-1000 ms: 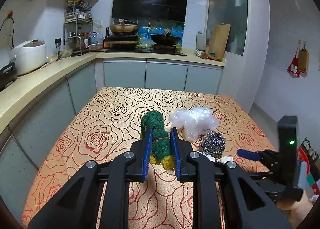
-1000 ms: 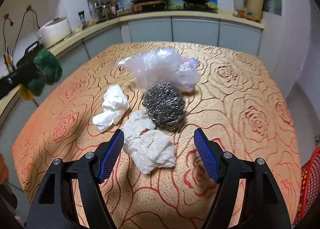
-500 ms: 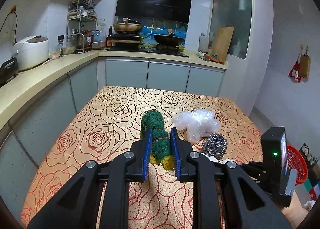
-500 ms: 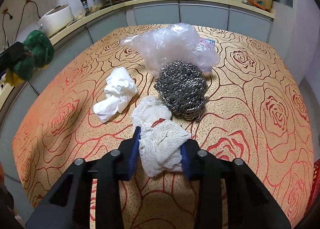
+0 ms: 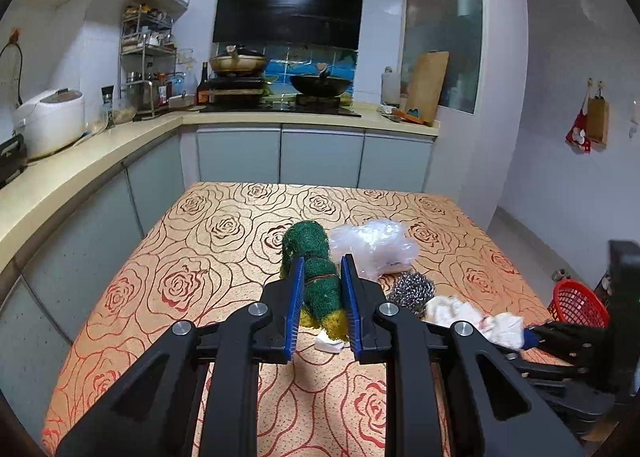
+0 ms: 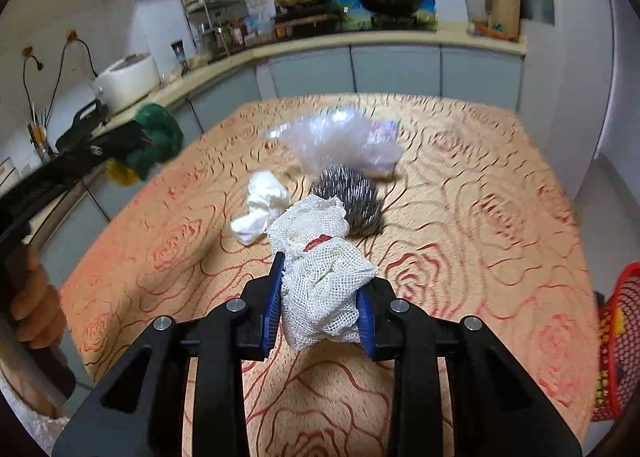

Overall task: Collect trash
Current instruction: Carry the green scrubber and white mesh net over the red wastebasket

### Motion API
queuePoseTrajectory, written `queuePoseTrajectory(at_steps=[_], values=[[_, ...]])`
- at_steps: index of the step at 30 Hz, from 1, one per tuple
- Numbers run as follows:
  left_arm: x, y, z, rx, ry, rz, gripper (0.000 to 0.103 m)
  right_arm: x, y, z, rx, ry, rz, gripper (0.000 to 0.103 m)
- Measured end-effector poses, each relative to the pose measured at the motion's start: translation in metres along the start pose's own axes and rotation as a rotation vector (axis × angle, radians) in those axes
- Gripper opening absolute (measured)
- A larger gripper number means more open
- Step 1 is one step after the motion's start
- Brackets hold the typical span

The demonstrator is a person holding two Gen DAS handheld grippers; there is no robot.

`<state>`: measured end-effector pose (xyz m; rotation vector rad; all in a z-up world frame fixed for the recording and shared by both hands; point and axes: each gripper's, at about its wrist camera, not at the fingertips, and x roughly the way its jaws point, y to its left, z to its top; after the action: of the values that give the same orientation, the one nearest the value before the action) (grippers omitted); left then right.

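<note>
My left gripper (image 5: 320,299) is shut on a rolled green and yellow scouring pad (image 5: 316,277), held above the table; from the right wrist view the same scouring pad (image 6: 154,141) hangs at the left. My right gripper (image 6: 320,309) is shut on a white mesh cloth (image 6: 324,269), lifted off the table; the left wrist view shows that cloth (image 5: 480,319) at the right. Still lying on the rose-patterned tablecloth (image 6: 460,217) are a steel wool ball (image 6: 352,197), a crumpled white tissue (image 6: 260,209) and a clear plastic bag (image 6: 336,141).
A red mesh basket (image 5: 576,303) stands on the floor off the table's right side, also the basket (image 6: 618,341) at the right edge of the right wrist view. A person's hand (image 6: 32,309) holds the left gripper. Kitchen counters run along the left and back.
My right gripper closed on the white mesh cloth and lifted it off the table, pulling back from the steel wool. The left gripper kept its hold on the scouring pad and stayed put.
</note>
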<state>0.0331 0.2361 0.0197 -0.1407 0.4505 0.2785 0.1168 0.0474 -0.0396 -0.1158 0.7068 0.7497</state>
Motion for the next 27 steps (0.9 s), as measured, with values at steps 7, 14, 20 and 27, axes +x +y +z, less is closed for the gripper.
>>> queuePoseTrajectory(at_steps=[7,14,20,27], values=[[-0.011,-0.018,0.003,0.039,-0.033,-0.022,0.018,-0.043,-0.006,0.009,-0.004,-0.113,-0.055,0.031],[-0.02,-0.041,0.003,0.08,-0.052,-0.051,0.018,-0.073,-0.02,0.015,0.021,-0.179,-0.087,0.031],[-0.024,-0.059,0.001,0.108,-0.061,-0.069,0.018,-0.096,-0.033,0.015,0.045,-0.23,-0.127,0.031],[-0.029,-0.08,0.0,0.136,-0.072,-0.094,0.018,-0.116,-0.052,0.013,0.074,-0.255,-0.169,0.031]])
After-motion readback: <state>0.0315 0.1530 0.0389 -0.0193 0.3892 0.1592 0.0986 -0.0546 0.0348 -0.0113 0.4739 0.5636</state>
